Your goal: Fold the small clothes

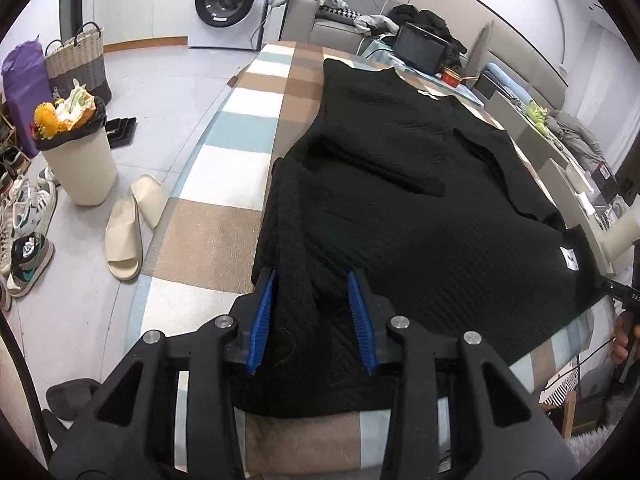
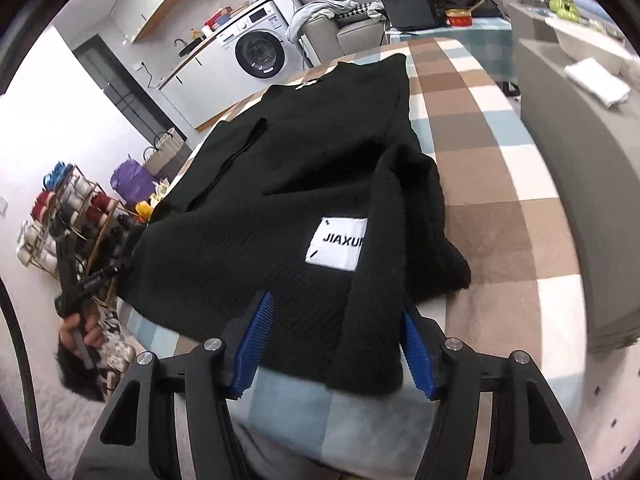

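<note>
A black knit sweater (image 1: 404, 184) lies flat on a checked table cover (image 1: 224, 208), with both sleeves folded in over the body. A white label (image 2: 337, 244) reading JIAXU is at its hem. My left gripper (image 1: 312, 312) is open, with its blue pads either side of the folded left sleeve near the hem. My right gripper (image 2: 336, 344) is open, with its pads astride the folded right sleeve (image 2: 384, 264) at the hem edge. The left gripper also shows in the right wrist view (image 2: 92, 280), held in a hand.
A full white bin (image 1: 78, 152), slippers (image 1: 128, 228) and shoes (image 1: 28, 232) lie on the floor left of the table. A washing machine (image 1: 228, 0), a sofa with clothes and a tablet (image 1: 420, 46) stand beyond. A grey cabinet (image 2: 580, 160) flanks the table's right side.
</note>
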The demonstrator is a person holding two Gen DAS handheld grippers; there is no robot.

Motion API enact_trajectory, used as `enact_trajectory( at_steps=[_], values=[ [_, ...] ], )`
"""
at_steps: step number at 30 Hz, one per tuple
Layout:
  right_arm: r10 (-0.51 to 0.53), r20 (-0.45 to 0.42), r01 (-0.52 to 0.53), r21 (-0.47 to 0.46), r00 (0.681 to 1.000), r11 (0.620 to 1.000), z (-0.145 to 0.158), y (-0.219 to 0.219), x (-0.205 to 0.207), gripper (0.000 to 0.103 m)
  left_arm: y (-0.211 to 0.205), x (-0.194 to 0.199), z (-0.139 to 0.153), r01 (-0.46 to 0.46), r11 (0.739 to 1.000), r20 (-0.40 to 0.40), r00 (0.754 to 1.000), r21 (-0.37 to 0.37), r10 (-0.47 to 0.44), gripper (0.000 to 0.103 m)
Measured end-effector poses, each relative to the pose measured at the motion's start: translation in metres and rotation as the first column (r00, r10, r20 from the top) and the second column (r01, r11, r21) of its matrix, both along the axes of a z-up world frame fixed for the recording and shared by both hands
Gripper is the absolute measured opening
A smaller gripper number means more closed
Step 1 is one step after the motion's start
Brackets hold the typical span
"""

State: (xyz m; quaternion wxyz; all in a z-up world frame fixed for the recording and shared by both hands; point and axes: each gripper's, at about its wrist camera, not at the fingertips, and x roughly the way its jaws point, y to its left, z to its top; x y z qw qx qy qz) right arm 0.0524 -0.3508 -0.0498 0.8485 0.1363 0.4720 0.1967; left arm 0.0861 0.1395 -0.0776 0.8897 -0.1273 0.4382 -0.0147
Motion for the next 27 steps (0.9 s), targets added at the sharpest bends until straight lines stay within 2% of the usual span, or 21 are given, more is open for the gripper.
enact_trajectory(
  at_steps=[1,2,4,5,6,7,8,12,17,22,25,27],
  values=[
    [-0.009,-0.005,0.009,0.0,1.0,1.0,-0.002,0.0,0.004,0.063,-0.001,0.004,-0.002,0.0,1.0,0.001,1.0,0.002,0.0,0.031],
    [-0.014,-0.014,0.014,-0.001,1.0,1.0,-0.004,-0.001,0.009,0.061,-0.001,0.005,-0.001,0.0,1.0,0.007,1.0,0.011,-0.001,0.022],
    [-0.025,-0.021,0.025,-0.006,0.999,1.0,-0.007,-0.002,0.016,0.048,-0.001,0.007,0.0,0.001,1.0,0.014,1.0,0.03,-0.001,0.009],
    [-0.033,-0.031,0.033,-0.016,0.999,0.999,-0.009,-0.002,0.019,0.035,0.0,0.007,0.001,0.0,1.0,0.02,1.0,0.024,0.0,0.005],
    [-0.038,-0.034,0.038,-0.027,0.999,0.999,-0.01,-0.002,0.021,0.027,0.001,0.008,0.002,-0.001,1.0,0.025,1.0,0.023,0.001,0.004],
    [-0.043,-0.032,0.041,-0.049,0.999,0.998,-0.01,-0.002,0.023,0.013,0.001,0.008,0.004,-0.002,1.0,0.034,0.999,0.026,0.001,0.003],
    [-0.048,-0.019,0.046,-0.084,0.999,0.995,-0.008,-0.002,0.022,0.007,0.001,0.006,0.009,-0.001,1.0,0.051,0.999,0.031,0.0,0.003],
    [-0.094,0.107,0.104,-0.092,0.99,0.99,0.016,-0.01,0.012,0.005,0.003,0.002,0.027,-0.014,0.999,0.113,0.994,0.032,0.01,0.003],
    [-0.17,0.241,0.19,-0.061,0.955,0.98,0.061,-0.013,0.014,0.005,0.011,0.006,0.059,-0.02,1.0,0.205,0.979,-0.024,0.024,0.003],
    [-0.22,0.32,0.231,0.002,0.921,0.973,0.087,-0.012,0.04,0.005,0.02,0.04,0.085,-0.025,0.999,0.28,0.959,-0.043,0.036,0.003],
    [-0.261,0.326,0.26,0.046,0.909,0.964,0.088,-0.01,0.071,0.005,0.022,0.072,0.087,-0.031,0.999,0.293,0.955,-0.04,0.041,0.003],
    [-0.29,0.31,0.292,0.04,0.905,0.956,0.08,-0.007,0.097,0.005,0.024,0.1,0.08,-0.039,0.998,0.277,0.96,-0.041,0.049,0.003]
  ],
)
